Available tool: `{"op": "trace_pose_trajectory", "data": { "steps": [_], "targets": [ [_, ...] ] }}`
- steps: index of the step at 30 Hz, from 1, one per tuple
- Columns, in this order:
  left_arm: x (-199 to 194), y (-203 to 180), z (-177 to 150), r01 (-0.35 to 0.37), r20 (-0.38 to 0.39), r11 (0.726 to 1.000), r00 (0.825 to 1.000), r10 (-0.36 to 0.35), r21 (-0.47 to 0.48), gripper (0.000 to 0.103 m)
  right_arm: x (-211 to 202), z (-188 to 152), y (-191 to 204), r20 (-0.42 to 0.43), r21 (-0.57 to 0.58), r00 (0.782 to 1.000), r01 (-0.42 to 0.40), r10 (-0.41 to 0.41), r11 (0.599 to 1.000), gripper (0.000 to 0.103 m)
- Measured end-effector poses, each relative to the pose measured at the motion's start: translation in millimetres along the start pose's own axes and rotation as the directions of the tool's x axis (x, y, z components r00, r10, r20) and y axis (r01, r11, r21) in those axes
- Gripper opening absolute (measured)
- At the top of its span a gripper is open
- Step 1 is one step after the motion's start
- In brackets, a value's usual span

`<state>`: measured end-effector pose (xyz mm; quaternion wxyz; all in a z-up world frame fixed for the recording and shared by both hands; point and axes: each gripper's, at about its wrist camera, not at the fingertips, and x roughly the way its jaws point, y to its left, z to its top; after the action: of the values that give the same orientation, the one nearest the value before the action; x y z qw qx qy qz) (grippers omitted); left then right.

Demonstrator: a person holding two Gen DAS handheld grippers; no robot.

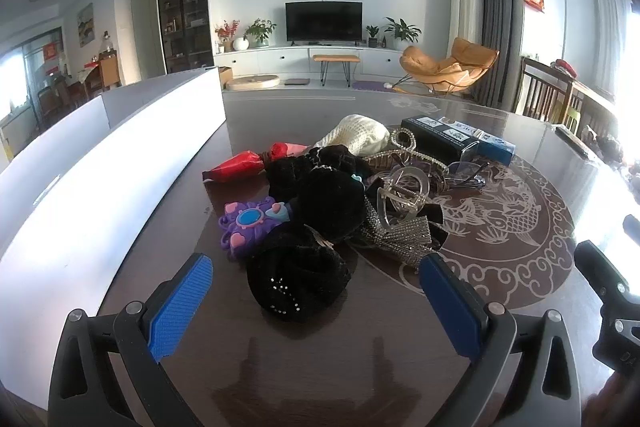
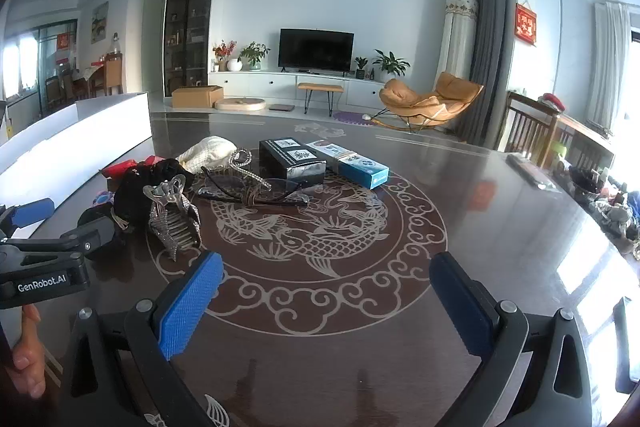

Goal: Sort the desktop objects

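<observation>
A heap of small things lies on the dark round table (image 1: 500, 259): black velvet scrunchies (image 1: 298, 273), a purple toy (image 1: 250, 223), a red wrapper (image 1: 240, 165), a cream knit piece (image 1: 358, 135), a clear hair claw (image 1: 404, 195), a rhinestone clip (image 2: 174, 223), glasses (image 2: 256, 189), and a black box (image 2: 292, 161) beside a blue box (image 2: 362, 169). My left gripper (image 1: 316, 281) is open, just short of the nearest scrunchie. Wide open too, my right gripper (image 2: 326, 283) hovers over the fish pattern with nothing between its fingers.
A long white box (image 1: 120, 163) runs along the table's left side. More clutter (image 2: 608, 195) sits at the far right edge by wooden chairs (image 2: 528, 131). A hand (image 2: 28, 359) holds the left gripper at the lower left of the right wrist view.
</observation>
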<state>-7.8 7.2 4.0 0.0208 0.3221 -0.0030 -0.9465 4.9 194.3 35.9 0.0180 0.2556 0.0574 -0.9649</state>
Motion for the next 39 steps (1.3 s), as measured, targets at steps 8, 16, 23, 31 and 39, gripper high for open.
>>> {"op": "trace_pose_trajectory", "data": {
  "steps": [8, 16, 23, 31, 39],
  "targets": [
    [-0.4, 1.6, -0.8, 0.002, 0.008, 1.000, 1.000, -0.002, -0.007, 0.103, 1.4, 0.2, -2.1, -0.004, 0.016, 1.000, -0.007, 0.007, 1.000, 0.103],
    [-0.2, 2.0, -1.7, 0.002, 0.010, 1.000, 1.000, -0.002, -0.017, 0.103, 0.9, 0.1, -2.3, -0.004, 0.019, 1.000, -0.013, 0.013, 1.000, 0.103],
    [-0.5, 6.0, -3.6, 0.006, 0.011, 1.000, 1.000, -0.005, -0.023, 0.103, 1.8, 0.0, -2.8, -0.007, 0.018, 1.000, -0.013, 0.013, 1.000, 0.103],
    [-1.2, 6.4, -3.3, -0.018, 0.010, 0.999, 1.000, 0.018, -0.040, 0.103, 4.0, -0.1, -4.0, -0.018, 0.023, 1.000, -0.019, 0.019, 1.000, 0.103],
    [-1.3, 6.6, -3.6, -0.022, 0.011, 0.999, 1.000, 0.022, -0.044, 0.103, 6.1, -0.1, -6.1, -0.031, 0.030, 0.999, -0.024, 0.025, 0.999, 0.103]
  ]
}}
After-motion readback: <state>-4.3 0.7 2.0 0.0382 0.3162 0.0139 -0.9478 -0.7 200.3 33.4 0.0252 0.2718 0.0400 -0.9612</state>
